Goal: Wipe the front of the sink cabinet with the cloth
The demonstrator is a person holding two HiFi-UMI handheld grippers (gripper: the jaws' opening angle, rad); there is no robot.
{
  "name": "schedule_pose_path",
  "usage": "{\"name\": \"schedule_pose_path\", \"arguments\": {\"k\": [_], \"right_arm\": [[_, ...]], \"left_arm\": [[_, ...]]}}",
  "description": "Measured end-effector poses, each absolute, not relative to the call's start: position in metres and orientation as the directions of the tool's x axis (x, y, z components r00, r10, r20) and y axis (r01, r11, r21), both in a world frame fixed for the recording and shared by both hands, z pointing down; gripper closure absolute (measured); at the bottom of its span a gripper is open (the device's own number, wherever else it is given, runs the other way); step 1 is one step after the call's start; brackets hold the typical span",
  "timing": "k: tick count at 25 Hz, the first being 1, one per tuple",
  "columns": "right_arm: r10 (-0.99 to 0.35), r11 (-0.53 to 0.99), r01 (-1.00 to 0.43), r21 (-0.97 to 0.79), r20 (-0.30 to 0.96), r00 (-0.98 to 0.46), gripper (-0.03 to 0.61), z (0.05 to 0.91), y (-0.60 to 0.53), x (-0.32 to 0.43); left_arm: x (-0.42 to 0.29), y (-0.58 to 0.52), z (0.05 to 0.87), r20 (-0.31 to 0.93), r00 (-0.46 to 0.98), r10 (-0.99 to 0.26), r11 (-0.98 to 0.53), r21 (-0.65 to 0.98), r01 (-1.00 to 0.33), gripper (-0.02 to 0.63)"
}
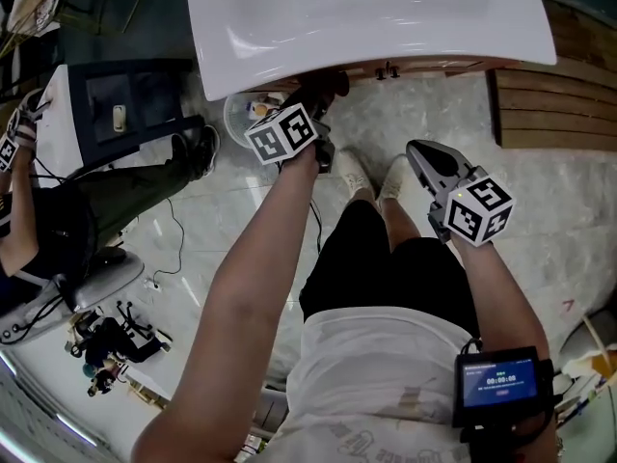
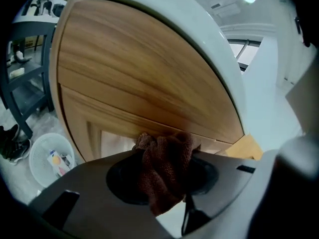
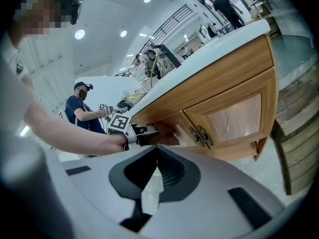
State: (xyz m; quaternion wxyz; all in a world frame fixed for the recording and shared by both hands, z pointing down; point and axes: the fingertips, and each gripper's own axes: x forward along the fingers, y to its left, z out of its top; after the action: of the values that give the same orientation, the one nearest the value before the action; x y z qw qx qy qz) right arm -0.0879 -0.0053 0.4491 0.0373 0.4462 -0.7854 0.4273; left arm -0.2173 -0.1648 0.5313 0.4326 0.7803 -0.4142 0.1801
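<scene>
Two grippers are in play, but only my left gripper is working. Its jaws are clamped on a bunched brown cloth, which bulges out past the tips, with a tail hanging down between them. My right gripper has its jaws closed tip to tip with nothing between them. It hangs back over the floor, well apart from the woodwork.

I judge the wiping to be under way. The left gripper is tucked under the overhanging rim of the white sink, and the cloth's leading fold seems pressed against the wooden cabinet front. It meets the wood at the rail where the upper panel joins the door below it. The right gripper view shows the same thing from the side: the cloth sits at the wood, left of the paired door handles.

Most of the front looks yet to be covered, though I cannot tell which parts are already clean. The next move calls for a steady sideways sweep along the grain, with the cloth held flat to the wood. The grip must be firm enough that the wad does not slip out, and the gripper tips must stay clear of the handles. A white bin stands on the floor just beside the cabinet's left end.
</scene>
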Motion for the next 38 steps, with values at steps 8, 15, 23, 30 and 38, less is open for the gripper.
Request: {"name": "schedule_pose_path", "arguments": {"k": [8,15,23,30,38], "right_arm": [[-0.669,0.205,-0.733,-0.649,0.453,-0.589,0.566,0.458,0.015,-0.085],[-0.692,0.202,-0.725,-0.659,0.427,-0.581,0.566,0.492,0.008,-0.071],[-0.689,0.169,-0.728,-0.664,0.449,-0.569,0.566,0.516,0.010,-0.065],[-0.656,0.141,-0.730,-0.669,0.489,-0.575,0.566,0.544,0.033,-0.071],[-0.629,0.156,-0.711,-0.685,0.486,-0.607,0.566,0.547,0.034,-0.085]], "left_arm": [[-0.154,-0.148,0.511,0.559,0.701,-0.442,-0.392,0.583,-0.712,0.472],[-0.106,-0.141,0.543,0.498,0.766,-0.406,-0.431,0.635,-0.641,0.472],[-0.070,-0.126,0.569,0.442,0.827,-0.349,-0.448,0.696,-0.561,0.472],[-0.067,-0.135,0.581,0.389,0.827,-0.406,-0.378,0.753,-0.539,0.472],[-0.129,-0.151,0.594,0.442,0.738,-0.509,-0.271,0.732,-0.625,0.472]]}}
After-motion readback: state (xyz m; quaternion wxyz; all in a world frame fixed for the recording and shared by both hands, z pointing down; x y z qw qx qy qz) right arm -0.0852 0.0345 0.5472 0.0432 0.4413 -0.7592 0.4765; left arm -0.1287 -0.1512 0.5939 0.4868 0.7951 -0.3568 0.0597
